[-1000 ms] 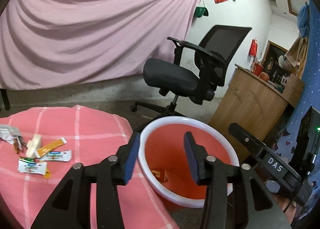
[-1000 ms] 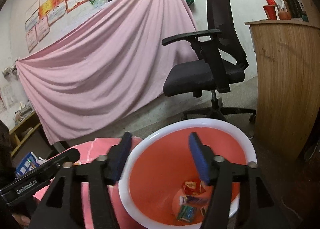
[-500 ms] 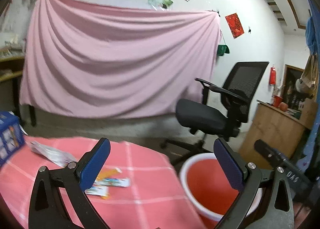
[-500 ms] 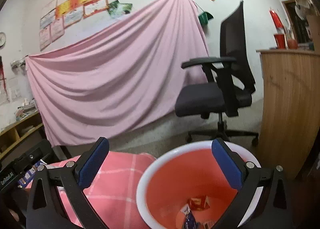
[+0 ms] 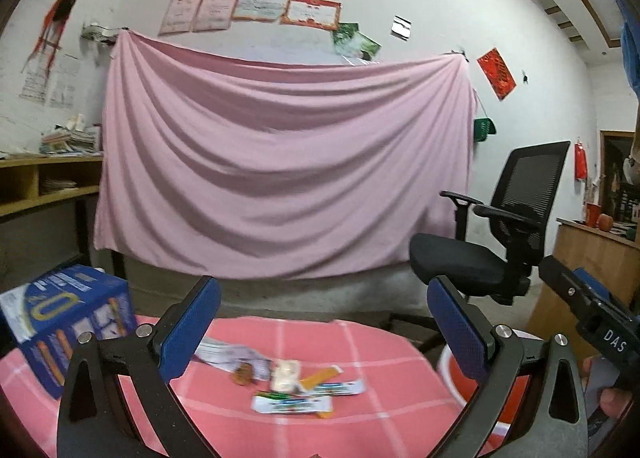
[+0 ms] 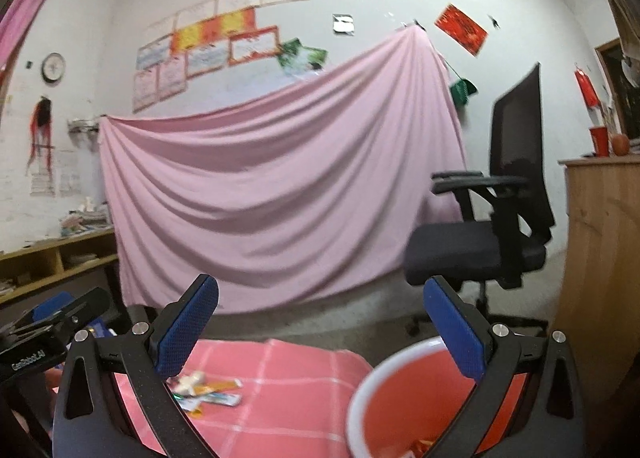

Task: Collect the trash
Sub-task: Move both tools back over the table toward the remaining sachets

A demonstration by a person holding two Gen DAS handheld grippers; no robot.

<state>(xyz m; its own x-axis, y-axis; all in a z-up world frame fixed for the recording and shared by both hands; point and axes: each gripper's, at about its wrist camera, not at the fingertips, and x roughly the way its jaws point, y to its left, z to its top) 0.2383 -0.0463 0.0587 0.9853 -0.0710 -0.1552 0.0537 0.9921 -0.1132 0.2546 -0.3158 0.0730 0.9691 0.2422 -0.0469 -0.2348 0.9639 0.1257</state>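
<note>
Several snack wrappers [image 5: 296,390] lie together on the pink checked tablecloth [image 5: 360,430]; they also show in the right wrist view [image 6: 208,392]. A red bucket with a white rim [image 6: 404,402] stands to the right of the table and holds some trash; its edge shows in the left wrist view [image 5: 450,374]. My left gripper [image 5: 324,332] is open and empty, raised above the wrappers. My right gripper [image 6: 320,328] is open and empty, between the table and the bucket.
A blue box [image 5: 68,318] stands on the table's left. A black office chair [image 5: 492,246] and a wooden counter [image 6: 600,258] are to the right. A pink sheet [image 5: 280,178] hangs on the back wall, with shelves [image 5: 44,186] at left.
Both grippers opened wide and swung from over the bucket up and left toward the table. The wrappers came to lie between the left fingers.
</note>
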